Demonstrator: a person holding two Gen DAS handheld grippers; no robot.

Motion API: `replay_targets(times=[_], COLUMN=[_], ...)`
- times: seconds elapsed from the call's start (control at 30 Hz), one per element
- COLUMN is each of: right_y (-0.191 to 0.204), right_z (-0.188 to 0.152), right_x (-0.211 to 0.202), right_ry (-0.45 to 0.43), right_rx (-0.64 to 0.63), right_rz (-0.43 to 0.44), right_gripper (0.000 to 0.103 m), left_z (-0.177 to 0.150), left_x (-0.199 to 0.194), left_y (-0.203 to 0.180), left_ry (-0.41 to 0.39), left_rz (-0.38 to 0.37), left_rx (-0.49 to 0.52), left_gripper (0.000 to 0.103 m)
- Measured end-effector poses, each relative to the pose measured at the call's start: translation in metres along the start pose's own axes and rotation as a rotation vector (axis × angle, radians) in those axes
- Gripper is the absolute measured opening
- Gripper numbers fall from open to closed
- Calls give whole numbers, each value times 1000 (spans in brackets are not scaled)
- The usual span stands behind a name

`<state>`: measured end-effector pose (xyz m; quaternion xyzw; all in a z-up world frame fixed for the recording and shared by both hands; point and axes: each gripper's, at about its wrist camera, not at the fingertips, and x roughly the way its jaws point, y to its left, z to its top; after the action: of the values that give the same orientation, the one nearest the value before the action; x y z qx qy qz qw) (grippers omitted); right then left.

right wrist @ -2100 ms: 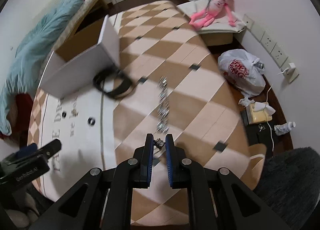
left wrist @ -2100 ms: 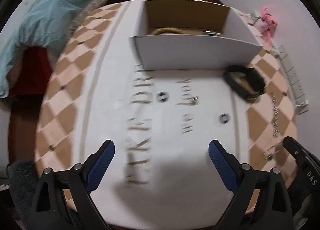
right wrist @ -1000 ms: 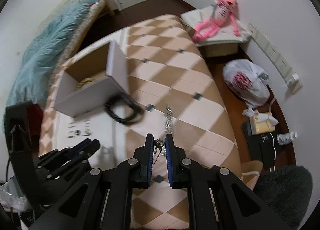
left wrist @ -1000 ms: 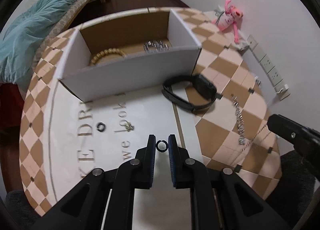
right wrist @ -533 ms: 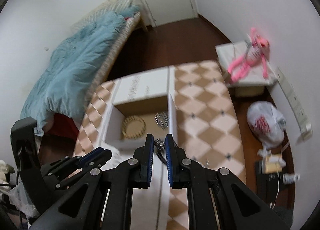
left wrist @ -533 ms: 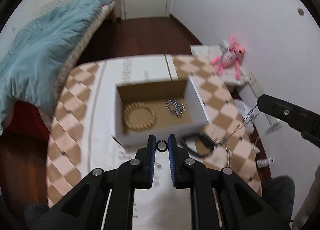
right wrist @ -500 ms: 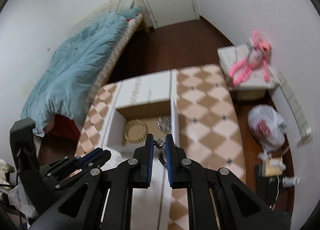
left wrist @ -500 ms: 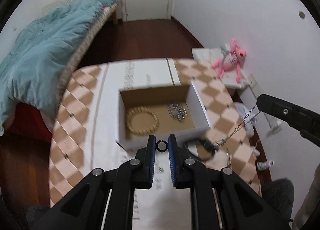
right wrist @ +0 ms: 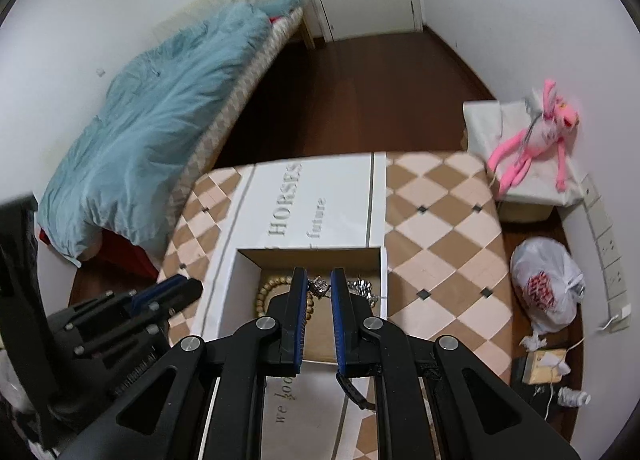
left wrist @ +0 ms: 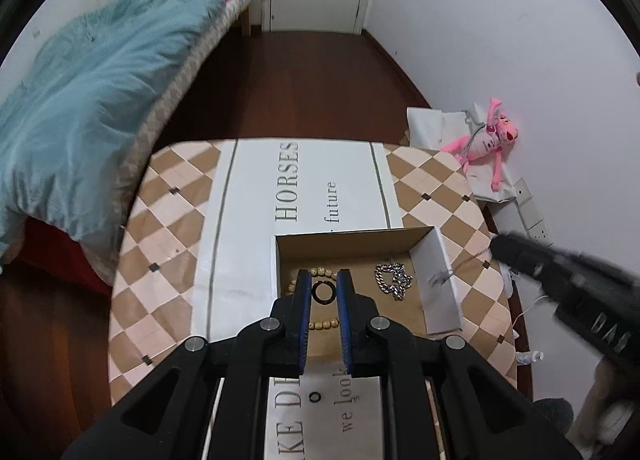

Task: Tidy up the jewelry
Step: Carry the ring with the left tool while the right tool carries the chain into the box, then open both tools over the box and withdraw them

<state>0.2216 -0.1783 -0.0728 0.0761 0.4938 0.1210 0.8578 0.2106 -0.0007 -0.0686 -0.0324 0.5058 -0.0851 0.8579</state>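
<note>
The left gripper (left wrist: 323, 292) is closed on a dark ring (left wrist: 322, 292); the right gripper (right wrist: 319, 287) pinches a thin chain (right wrist: 319, 286) by its end. Half a second ago both were well short of the box (left wrist: 437, 284); now both hang over its open top, the ring above the bead bracelet (left wrist: 318, 273), with the silver chain (left wrist: 394, 281) beside it. Two seconds ago ring and chain lay on the table (left wrist: 180, 220). I judge that only the release remains; another ring (left wrist: 315, 396) waits on the table.
</note>
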Motion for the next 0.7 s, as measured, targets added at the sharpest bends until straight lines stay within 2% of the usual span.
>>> replay_targets(times=[0.27,0.43,0.53,0.57,0.63,0.7], right_y=[-28,-31,-31,-30,-29,-27], right_z=[-9,-9,-8,-7,-6,-5], right_x=[57,72,75,76,74,69], right_ry=[128,180,197,203,203,194], right_rx=[54,42,31,26,20,9], right_rz=[0,-3,-5,-10,-16,-23], right_gripper=[12,13,13,13,13,14], left_z=[14,17,20,21,24,26], left_x=[52,72,74,73,71,64], left_y=[7,6,7,7,8,11], left_ry=[139,204,216,211,197,170], left_rz=[-83,-56,-28,-15,9,22], left_rx=[-29,-27,-28,-24,-21,-27], left_gripper=[10,11,12,13,27,32])
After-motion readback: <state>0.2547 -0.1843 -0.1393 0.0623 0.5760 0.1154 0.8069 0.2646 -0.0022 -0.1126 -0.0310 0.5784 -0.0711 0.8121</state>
